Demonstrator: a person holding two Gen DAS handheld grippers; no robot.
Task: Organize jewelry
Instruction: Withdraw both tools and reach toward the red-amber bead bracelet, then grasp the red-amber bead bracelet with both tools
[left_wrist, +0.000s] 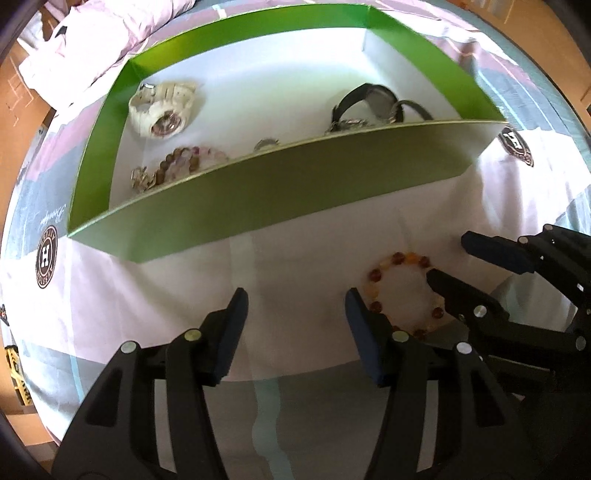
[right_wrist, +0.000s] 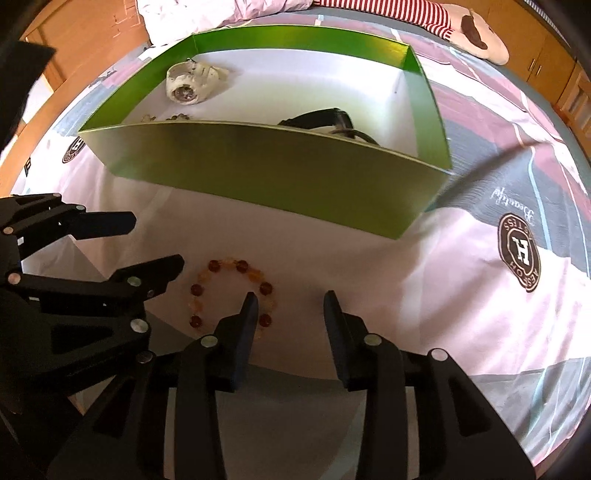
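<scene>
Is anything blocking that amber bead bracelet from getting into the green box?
Only the green box's own near wall, standing between it and the amber bead bracelet on the bedsheet. Both open tongs, left and right, sit right beside the bracelet, nothing between.

Amber bead bracelet (right_wrist: 232, 293) lies on the bedsheet (right_wrist: 424, 302) between both gaping hand-held grippers, near the green box (right_wrist: 258, 173)

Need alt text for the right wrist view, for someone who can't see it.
An amber bead bracelet lies on the bedsheet, the open right gripper straddling its right side, the open left gripper at left. Behind it, a green box holds a white watch and a black watch.
</scene>
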